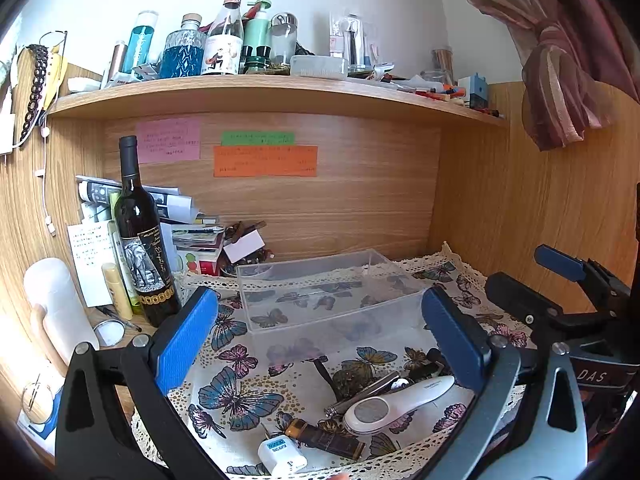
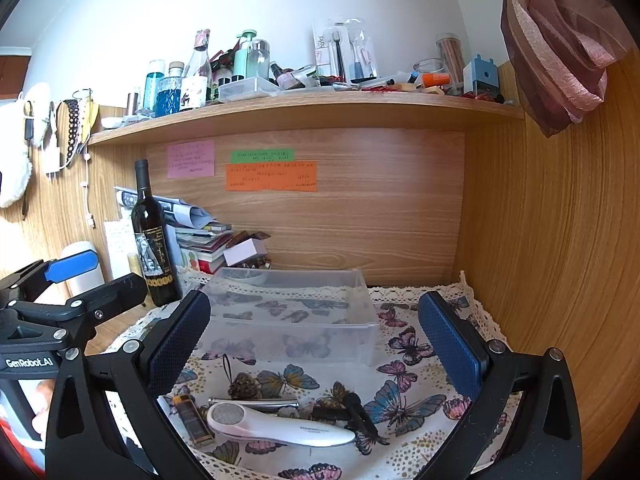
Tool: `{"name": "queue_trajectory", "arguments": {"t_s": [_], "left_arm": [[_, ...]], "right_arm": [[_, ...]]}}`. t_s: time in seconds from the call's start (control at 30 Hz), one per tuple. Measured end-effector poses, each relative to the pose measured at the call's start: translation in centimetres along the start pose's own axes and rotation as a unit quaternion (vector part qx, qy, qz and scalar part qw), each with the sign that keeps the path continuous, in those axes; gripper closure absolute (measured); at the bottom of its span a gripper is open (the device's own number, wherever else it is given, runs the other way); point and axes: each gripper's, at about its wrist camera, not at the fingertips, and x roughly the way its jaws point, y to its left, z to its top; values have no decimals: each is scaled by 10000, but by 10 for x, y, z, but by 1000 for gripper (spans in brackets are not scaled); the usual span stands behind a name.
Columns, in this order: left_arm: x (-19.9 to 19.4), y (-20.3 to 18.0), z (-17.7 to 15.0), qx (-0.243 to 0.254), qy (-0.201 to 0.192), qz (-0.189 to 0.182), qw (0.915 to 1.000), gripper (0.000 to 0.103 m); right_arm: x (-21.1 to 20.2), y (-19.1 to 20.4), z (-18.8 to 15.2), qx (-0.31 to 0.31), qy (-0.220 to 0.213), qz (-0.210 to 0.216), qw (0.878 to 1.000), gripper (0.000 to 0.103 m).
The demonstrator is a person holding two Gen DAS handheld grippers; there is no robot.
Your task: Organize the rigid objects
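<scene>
A clear plastic bin (image 1: pixel 332 292) (image 2: pixel 292 312) stands empty on the butterfly cloth at the back. In front of it lie a white handheld device (image 1: pixel 396 404) (image 2: pixel 276 426), a silver pen (image 1: pixel 364 394) (image 2: pixel 256 403), a dark amber-capped tube (image 1: pixel 326 436) (image 2: pixel 192 420), a small white box (image 1: pixel 282 456), a black item (image 2: pixel 356 410) and a pinecone charm (image 2: pixel 244 386). My left gripper (image 1: pixel 316 340) is open and empty above these items. My right gripper (image 2: pixel 314 344) is open and empty, hovering over the same pile. Each gripper shows at the side of the other's view.
A dark wine bottle (image 1: pixel 144 240) (image 2: pixel 154 240) stands left of the bin beside stacked papers and books (image 1: pixel 180 220). A white cylinder (image 1: pixel 60 308) stands at far left. A cluttered wooden shelf (image 1: pixel 280 92) runs overhead. A wooden wall (image 2: pixel 540 240) bounds the right.
</scene>
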Motion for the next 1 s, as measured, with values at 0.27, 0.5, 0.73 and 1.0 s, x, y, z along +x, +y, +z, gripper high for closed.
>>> {"name": "queue_trajectory", "arguments": {"t_s": [0.27,0.5,0.73,1.0], "left_arm": [[3,6,-2,-81,63,8,9999,0],[23,27,-23,-251,704,108,9971,21],[44,45,-70,-389,1584,302,9862,31],[52,45,-114,-492,2192,316,9739,33]], "right_arm": [[7,-9,-5,32,121,130,9998,0],[23,-27,-23,80,654,-54,9978,25],[43,-44,-53,159,1393,-151,9900,42],[59,-55,-80,258,2012,-224,9790,56]]}}
